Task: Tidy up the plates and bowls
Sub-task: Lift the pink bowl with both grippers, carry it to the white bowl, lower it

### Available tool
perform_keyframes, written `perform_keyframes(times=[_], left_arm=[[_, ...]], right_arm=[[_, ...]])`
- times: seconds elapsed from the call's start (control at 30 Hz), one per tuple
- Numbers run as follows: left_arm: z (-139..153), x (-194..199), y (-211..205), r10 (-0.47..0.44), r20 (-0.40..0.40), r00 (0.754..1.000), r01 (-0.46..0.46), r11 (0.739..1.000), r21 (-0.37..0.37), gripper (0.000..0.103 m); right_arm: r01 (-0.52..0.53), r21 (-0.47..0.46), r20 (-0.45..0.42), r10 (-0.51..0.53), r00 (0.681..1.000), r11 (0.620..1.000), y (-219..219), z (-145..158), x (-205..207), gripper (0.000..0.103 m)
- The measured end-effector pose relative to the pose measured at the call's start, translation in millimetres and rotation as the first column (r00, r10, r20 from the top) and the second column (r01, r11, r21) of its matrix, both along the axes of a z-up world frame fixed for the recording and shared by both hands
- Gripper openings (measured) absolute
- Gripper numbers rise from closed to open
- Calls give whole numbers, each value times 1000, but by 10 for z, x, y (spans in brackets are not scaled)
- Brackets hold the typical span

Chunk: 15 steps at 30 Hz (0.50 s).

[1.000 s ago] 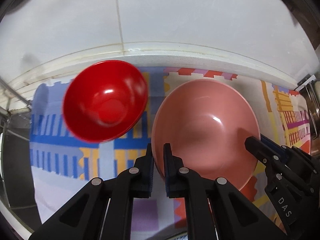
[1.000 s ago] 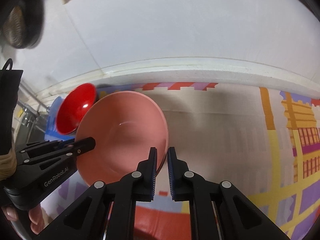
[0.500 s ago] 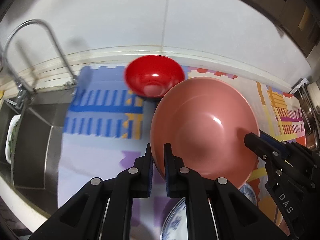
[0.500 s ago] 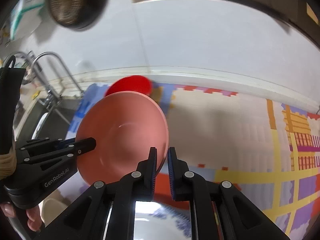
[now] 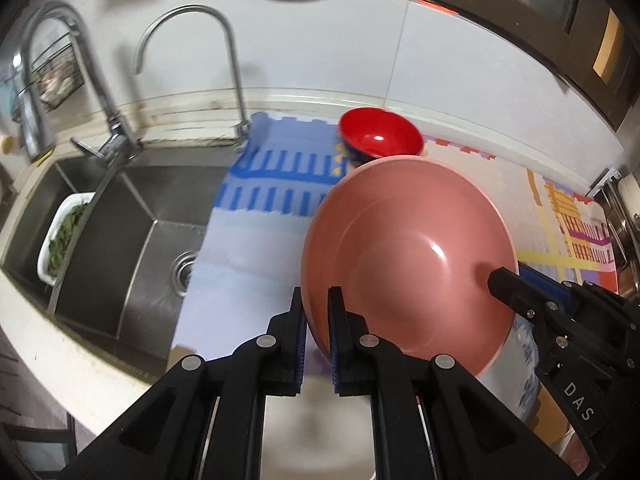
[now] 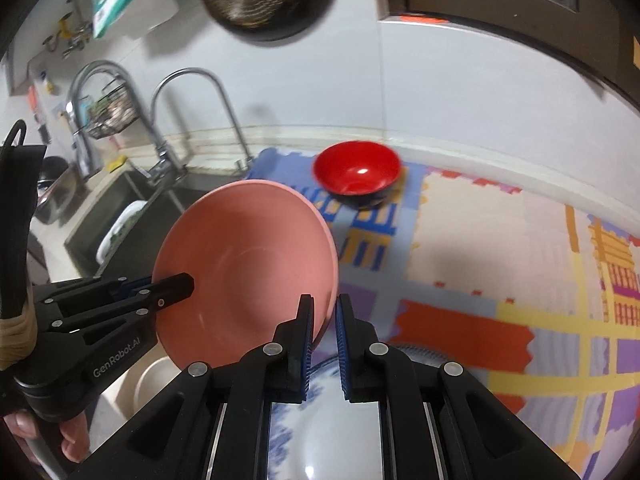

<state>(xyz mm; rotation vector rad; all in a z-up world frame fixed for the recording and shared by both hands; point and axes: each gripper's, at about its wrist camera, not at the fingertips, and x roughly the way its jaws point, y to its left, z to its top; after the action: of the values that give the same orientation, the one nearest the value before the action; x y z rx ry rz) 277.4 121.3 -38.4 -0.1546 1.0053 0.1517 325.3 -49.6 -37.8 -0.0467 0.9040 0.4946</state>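
Carrying the wide, shallow pink ceramic bowl point(image 5: 408, 264) two-handed: left gripper point(image 5: 317, 312) and right gripper point(image 6: 323, 320) each pinch opposite rim edges, likely for balance. It hangs tilted over the blue-and-white patterned plate point(image 6: 320, 420), probably to stack. The glossy red bowl point(image 6: 356, 172) sits apart on the colourful foam mat point(image 6: 500, 260).

Big bowl point(image 5: 408, 256) held up over the tabletop point(image 5: 248, 292) between the left tongs point(image 5: 317, 340) and right tongs point(image 6: 325, 344), small bowl point(image 6: 357, 173) on the mat point(image 6: 460, 248) behind it near the wall, sink point(image 5: 120, 240) to the left, plate point(image 6: 320, 420) under the tongs.
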Motion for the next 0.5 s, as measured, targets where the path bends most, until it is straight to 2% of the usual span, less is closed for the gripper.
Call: perform_keyframes(times=[0.17, 0.5], left_arm=[[-17, -337, 114, 37, 22, 999, -36, 999, -10, 11], [-221, -766, 268, 55, -30, 998, -56, 998, -36, 12]], right_arm=[[-43, -2, -12, 43, 999, 999, 143, -40, -258, 12], [-114, -39, -50, 112, 992, 993, 349, -163, -637, 12]])
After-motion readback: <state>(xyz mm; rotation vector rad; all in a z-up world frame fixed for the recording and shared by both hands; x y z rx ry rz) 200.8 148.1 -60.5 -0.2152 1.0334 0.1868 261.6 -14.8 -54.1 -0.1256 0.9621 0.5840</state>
